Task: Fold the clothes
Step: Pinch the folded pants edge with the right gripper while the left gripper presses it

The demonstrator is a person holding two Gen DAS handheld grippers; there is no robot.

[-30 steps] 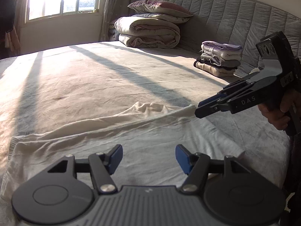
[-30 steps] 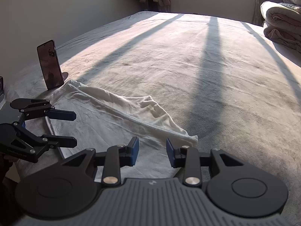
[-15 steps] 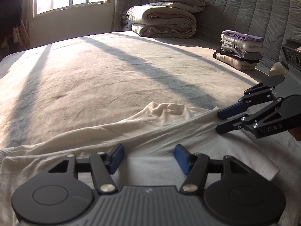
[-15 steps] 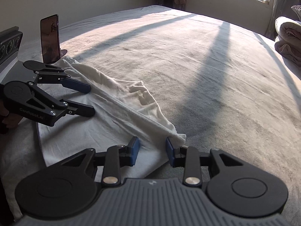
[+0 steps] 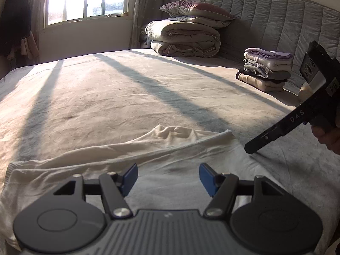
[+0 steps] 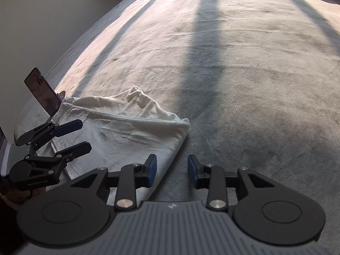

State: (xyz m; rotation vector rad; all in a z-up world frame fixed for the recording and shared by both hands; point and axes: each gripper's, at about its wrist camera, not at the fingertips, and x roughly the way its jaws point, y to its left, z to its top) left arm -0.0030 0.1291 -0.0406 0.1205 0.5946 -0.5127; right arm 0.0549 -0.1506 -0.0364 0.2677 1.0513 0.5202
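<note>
left hand-held gripper (image 5: 167,176): jaws spread wide, nothing between the blue pads (image 5: 130,175) – hovers over the near part of the cream garment (image 5: 148,159), not pressing it; its jaws have just been opening a little further, garment only below them.
right hand-held gripper (image 6: 172,169): jaws partly spread, nothing pinched; they have just been opening again, no cloth between them. Its left pad (image 6: 152,167) sits over the garment's near right edge, the other over bare bed cover. In the left wrist view it enters from 3 o'clock, tip down just beside the garment's right edge – touching or not, cannot tell.
hand (image 5: 328,136): a person's hand grips the right handle, 3 o'clock in the left wrist view.
garment: one, cream, lying flat and long on the bed (image 5: 127,97) at the near edge, far side rolled over in a rumpled ridge.
folded stack (image 5: 265,70): one pile, about five folded pieces, lilac on top, 2 o'clock by the headboard (image 5: 276,21).
bedding: one rolled duvet (image 5: 182,38) with two pillows (image 5: 195,10) on top, 12 to 1 o'clock.
phone (image 6: 42,91): one, propped upright on a stand at 9 o'clock in the right wrist view, just beside the garment's far left corner.
window (image 5: 85,0): one, 11 o'clock, sun stripes across the bed.
</note>
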